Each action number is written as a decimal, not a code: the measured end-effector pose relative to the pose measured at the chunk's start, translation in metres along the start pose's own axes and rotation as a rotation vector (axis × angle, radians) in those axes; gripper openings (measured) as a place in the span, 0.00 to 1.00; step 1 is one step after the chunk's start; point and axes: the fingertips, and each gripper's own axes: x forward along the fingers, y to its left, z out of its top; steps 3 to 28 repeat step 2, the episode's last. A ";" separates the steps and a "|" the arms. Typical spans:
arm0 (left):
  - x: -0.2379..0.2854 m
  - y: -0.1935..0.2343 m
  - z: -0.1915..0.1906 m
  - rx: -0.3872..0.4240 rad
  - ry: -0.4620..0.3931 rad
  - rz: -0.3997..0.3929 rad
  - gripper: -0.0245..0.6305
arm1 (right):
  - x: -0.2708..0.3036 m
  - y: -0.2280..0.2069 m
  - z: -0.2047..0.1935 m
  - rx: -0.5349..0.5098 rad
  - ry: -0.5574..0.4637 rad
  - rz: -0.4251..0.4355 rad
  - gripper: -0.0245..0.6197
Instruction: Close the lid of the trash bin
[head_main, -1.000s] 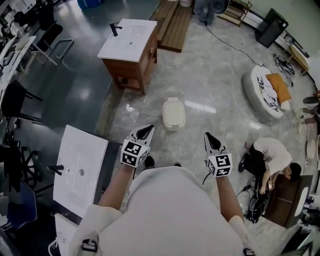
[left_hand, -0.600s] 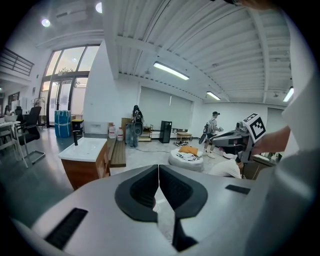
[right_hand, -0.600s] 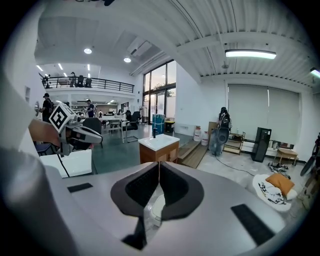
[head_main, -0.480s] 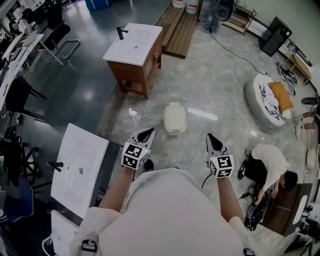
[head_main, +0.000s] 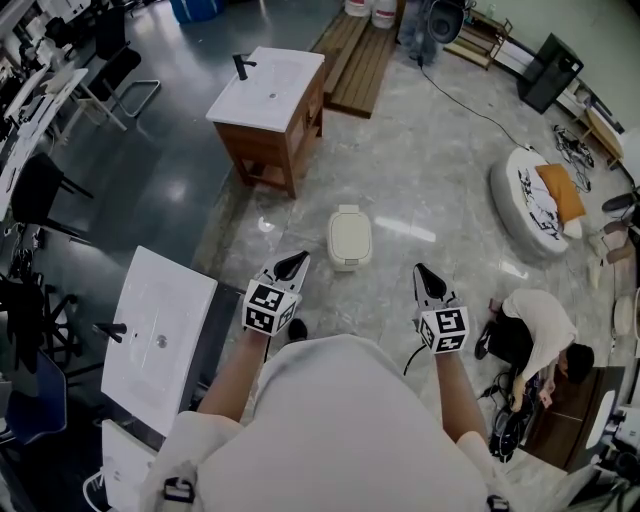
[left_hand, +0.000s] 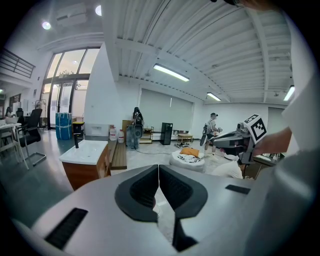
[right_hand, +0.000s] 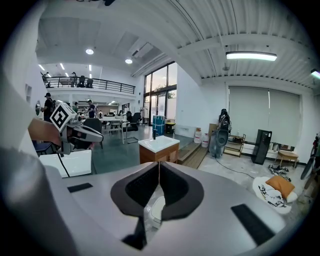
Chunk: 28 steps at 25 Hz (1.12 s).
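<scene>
**Head view, near to far.** The left gripper (head_main: 293, 263) and right gripper (head_main: 424, 273) are held out in front of the wearer's body. They are well apart, and both point ahead and somewhat downward. In each gripper view the dark fingers (left_hand: 142, 187) meet along a thin seam, shut together with nothing between them. A white basin slab (head_main: 160, 325) lies to the left of the left gripper. Ahead, on the marble floor (head_main: 440, 160), the cream trash bin (head_main: 349, 238) stands between the lines of the two grippers, touching neither. Its lid lies flat on top. A crouching person (head_main: 540, 318) is at the right. Farther off stand a wooden vanity cabinet (head_main: 268, 100) with a white top and a round white cushion bed (head_main: 528, 185) bearing an orange pillow (head_main: 560, 195).
</scene>
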 end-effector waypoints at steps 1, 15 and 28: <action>0.000 0.000 0.000 -0.001 0.000 0.000 0.07 | 0.000 0.000 0.000 0.000 0.000 -0.001 0.09; 0.000 -0.001 0.000 -0.001 0.000 0.000 0.07 | 0.000 -0.001 0.000 0.001 0.000 -0.001 0.09; 0.000 -0.001 0.000 -0.001 0.000 0.000 0.07 | 0.000 -0.001 0.000 0.001 0.000 -0.001 0.09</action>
